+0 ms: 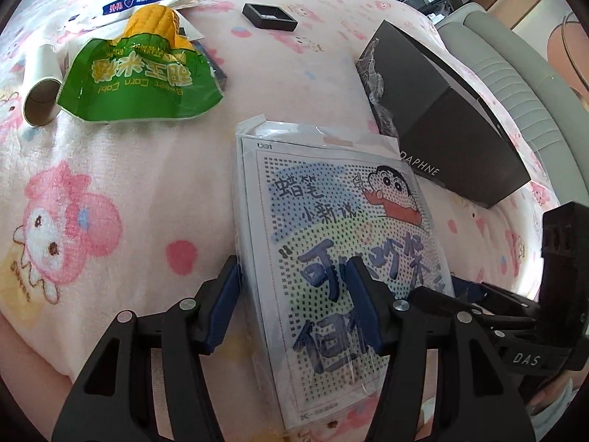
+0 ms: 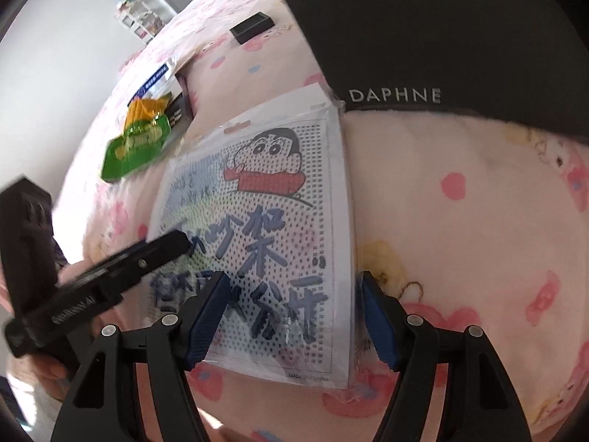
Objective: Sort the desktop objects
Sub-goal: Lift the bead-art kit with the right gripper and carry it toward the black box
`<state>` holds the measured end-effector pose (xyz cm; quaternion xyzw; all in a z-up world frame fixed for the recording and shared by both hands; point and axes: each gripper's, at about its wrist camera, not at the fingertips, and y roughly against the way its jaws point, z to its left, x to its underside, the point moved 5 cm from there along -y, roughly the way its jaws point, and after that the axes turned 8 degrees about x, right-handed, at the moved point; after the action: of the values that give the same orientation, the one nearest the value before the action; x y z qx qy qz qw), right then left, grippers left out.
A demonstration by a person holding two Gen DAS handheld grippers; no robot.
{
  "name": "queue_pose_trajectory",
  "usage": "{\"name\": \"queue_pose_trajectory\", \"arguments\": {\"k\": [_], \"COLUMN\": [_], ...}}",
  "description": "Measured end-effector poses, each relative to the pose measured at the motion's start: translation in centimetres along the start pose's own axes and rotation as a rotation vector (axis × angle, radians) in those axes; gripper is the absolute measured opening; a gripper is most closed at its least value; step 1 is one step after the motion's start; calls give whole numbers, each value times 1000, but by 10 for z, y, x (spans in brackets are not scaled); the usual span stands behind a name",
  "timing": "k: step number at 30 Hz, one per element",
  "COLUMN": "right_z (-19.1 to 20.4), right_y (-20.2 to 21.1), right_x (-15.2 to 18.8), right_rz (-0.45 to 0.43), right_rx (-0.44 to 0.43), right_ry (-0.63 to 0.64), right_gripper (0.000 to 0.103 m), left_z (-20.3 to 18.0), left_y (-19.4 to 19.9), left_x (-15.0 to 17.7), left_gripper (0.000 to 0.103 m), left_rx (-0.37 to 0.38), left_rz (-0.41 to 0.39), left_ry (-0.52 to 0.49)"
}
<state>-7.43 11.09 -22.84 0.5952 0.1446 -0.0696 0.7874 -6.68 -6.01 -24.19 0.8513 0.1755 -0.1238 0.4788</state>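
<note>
A flat cartoon sheet (image 1: 342, 228) in a clear plastic sleeve is seen lying on the pink printed blanket (image 1: 110, 169); it is printed with a dot grid, a cartoon boy in red and large blue Chinese characters. Its far corner is tucked just beside a black box (image 1: 452, 118) lettered "DAPHNE". A green and yellow sweet-corn packet (image 1: 143, 73) is laid further back, crumpled, resting on a dark flat item. Beside it a cardboard tube (image 1: 40, 88) is lying on its side. A small black tray (image 1: 269, 16) is set well apart, farther off.
</note>
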Motion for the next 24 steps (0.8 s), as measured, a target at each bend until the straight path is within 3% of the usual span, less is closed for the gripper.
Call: {"name": "queue_pose_trajectory", "arguments": {"k": [3, 7, 8, 10, 16, 24], "right_z": [1, -9, -12, -13, -5, -10], "right_y": [2, -11, -18, -21, 1, 39], "right_x": [-1, -2, -2, -3, 0, -3], "right_rz": [-10, 6, 11, 14, -31, -109], "right_rx": [4, -27, -32, -49, -43, -57], "right_ry": [7, -33, -41, -61, -25, -37], "right_gripper": [65, 65, 66, 66, 55, 53], "left_z": [1, 5, 6, 3, -3, -37], "left_y": [0, -11, -14, -9, 8, 37], "left_x": [3, 8, 9, 9, 9, 3], "left_gripper": [59, 75, 75, 68, 63, 62], "left_rx": [5, 21, 25, 20, 5, 0], "left_rz": [14, 69, 82, 61, 3, -59], "left_ry": [9, 25, 26, 23, 34, -31]}}
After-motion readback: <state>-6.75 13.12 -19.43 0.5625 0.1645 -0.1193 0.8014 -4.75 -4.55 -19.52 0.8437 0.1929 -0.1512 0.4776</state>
